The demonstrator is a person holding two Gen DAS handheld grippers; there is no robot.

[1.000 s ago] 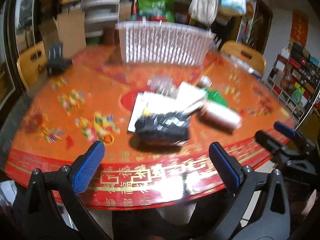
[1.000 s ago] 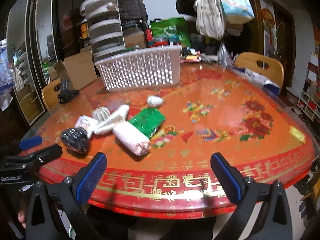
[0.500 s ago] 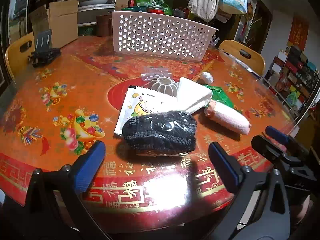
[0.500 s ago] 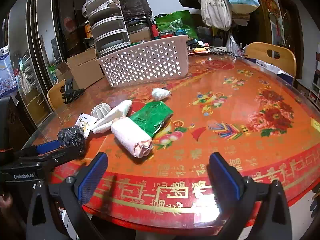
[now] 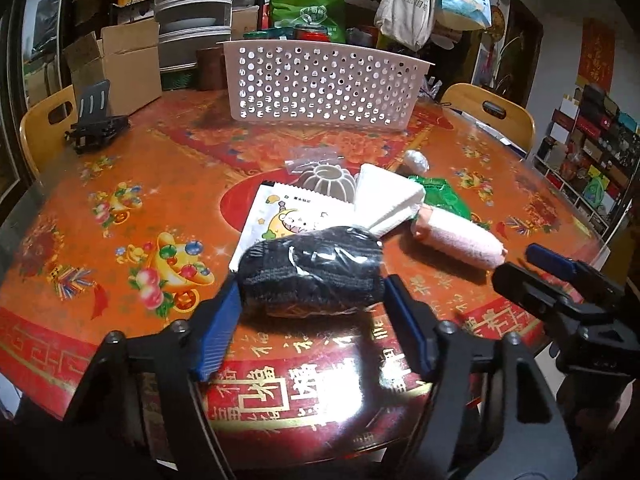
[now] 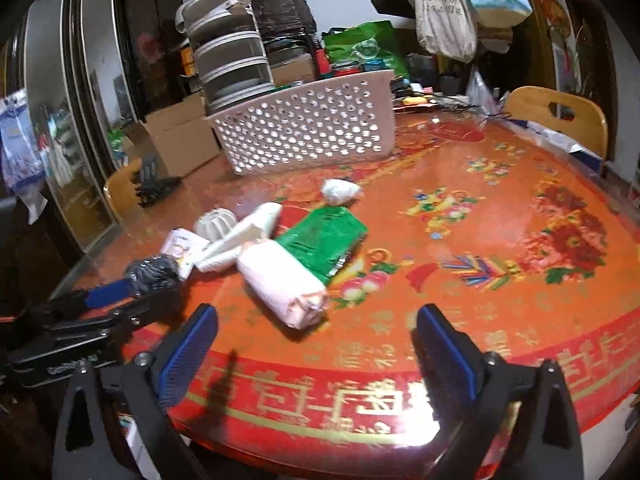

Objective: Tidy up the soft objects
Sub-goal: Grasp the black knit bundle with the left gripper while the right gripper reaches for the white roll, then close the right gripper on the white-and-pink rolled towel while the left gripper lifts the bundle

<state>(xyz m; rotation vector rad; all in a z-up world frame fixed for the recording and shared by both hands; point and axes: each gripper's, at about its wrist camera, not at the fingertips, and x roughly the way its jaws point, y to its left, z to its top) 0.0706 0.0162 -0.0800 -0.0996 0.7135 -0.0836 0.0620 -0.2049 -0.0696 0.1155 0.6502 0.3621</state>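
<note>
left tongs [image 5: 310, 304] have advanced since half a second ago and narrowed from a wide spread; the blue pads now press both ends of the black bundle [image 5: 310, 272], pinching it where it lies on the desk [image 5: 120, 184], near edge. grasp judged made; lift to the white basket [image 5: 320, 80] at the far side is next. right tongs [image 6: 316, 348] remain spread and empty, short of the pink roll [image 6: 284, 284].
</note>
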